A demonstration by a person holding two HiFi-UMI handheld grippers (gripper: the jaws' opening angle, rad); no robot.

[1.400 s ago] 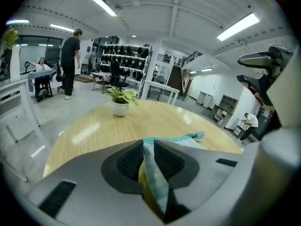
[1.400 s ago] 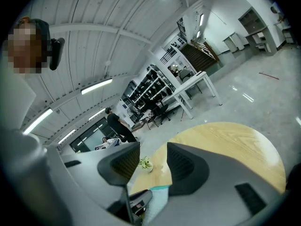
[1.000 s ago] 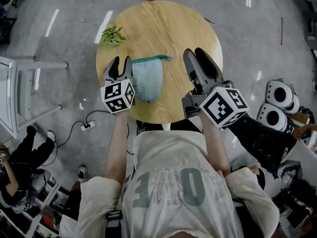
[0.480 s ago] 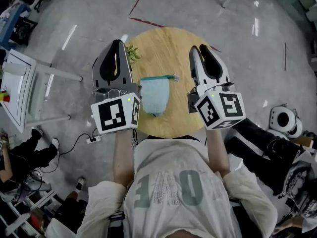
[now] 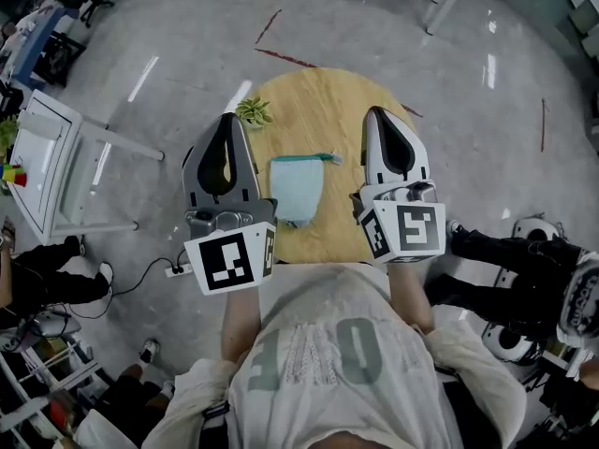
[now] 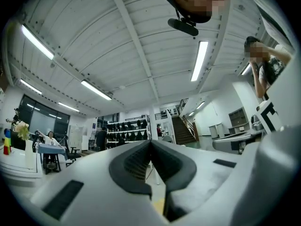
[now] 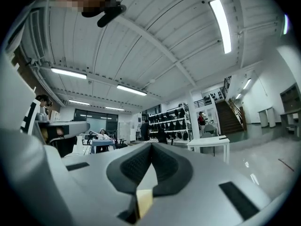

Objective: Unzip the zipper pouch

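Observation:
A pale blue-green zipper pouch (image 5: 298, 193) lies flat on the round wooden table (image 5: 328, 101), its teal zipper (image 5: 304, 158) along the far edge. Both grippers are held high above the table and point level, one on each side of the pouch and well clear of it. My left gripper (image 5: 227, 120) is shut, its jaws having just closed on nothing. My right gripper (image 5: 379, 112) has also just closed and is empty. In the left gripper view the left gripper (image 6: 150, 142) shows only the room beyond, as does the right gripper (image 7: 151, 145) in its own view.
A small potted plant (image 5: 254, 112) stands at the table's far left rim. A white frame stand (image 5: 56, 157) is on the floor to the left, and a power strip with cable (image 5: 178, 269) lies near the table. People sit at the left and right edges.
Both grippers rose away from the table toward the camera and their jaws closed from open. The left gripper left the pouch's side. The pouch stayed flat on the table.

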